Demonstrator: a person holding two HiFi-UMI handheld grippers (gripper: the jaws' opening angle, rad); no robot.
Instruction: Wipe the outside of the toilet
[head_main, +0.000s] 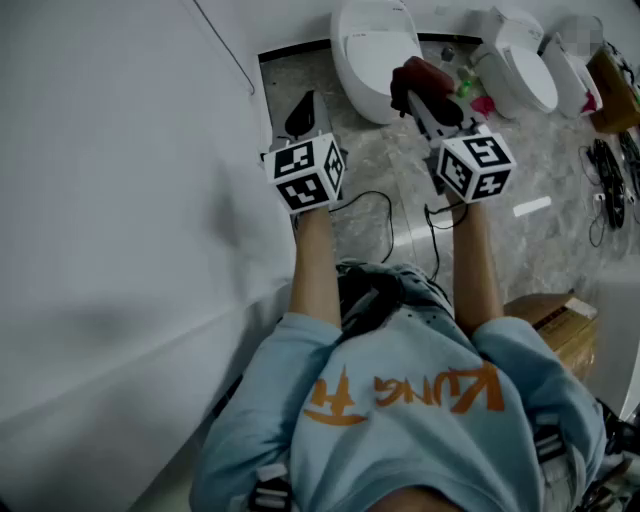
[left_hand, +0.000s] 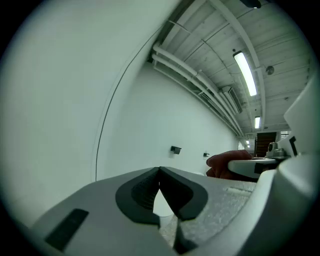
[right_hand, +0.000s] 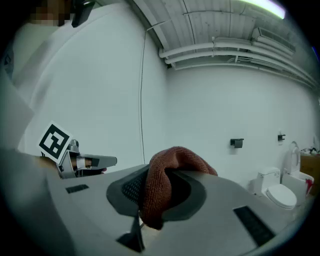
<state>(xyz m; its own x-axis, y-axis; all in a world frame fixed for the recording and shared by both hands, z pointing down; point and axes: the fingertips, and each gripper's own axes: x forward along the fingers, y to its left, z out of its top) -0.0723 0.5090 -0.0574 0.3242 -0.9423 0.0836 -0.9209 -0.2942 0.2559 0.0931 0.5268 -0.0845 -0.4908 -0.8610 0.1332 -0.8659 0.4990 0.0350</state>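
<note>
Three white toilets stand on the marble floor ahead; the nearest one (head_main: 377, 55) lies just beyond both grippers. My right gripper (head_main: 425, 85) is shut on a red-brown cloth (head_main: 422, 72), held up in front of that toilet's right side. In the right gripper view the cloth (right_hand: 167, 177) bulges out between the jaws of the right gripper (right_hand: 160, 172), and a toilet (right_hand: 277, 192) shows at the far right. My left gripper (head_main: 300, 112) is raised beside the white wall. Its jaws meet at the tips of the left gripper (left_hand: 160, 172) with nothing between them.
A white wall (head_main: 120, 200) runs close along the left. Two more toilets (head_main: 520, 65) stand at the back right, with small bottles (head_main: 462, 80) between them. Black cables (head_main: 608, 185) lie on the floor at right. A cardboard box (head_main: 555, 320) sits near my right elbow.
</note>
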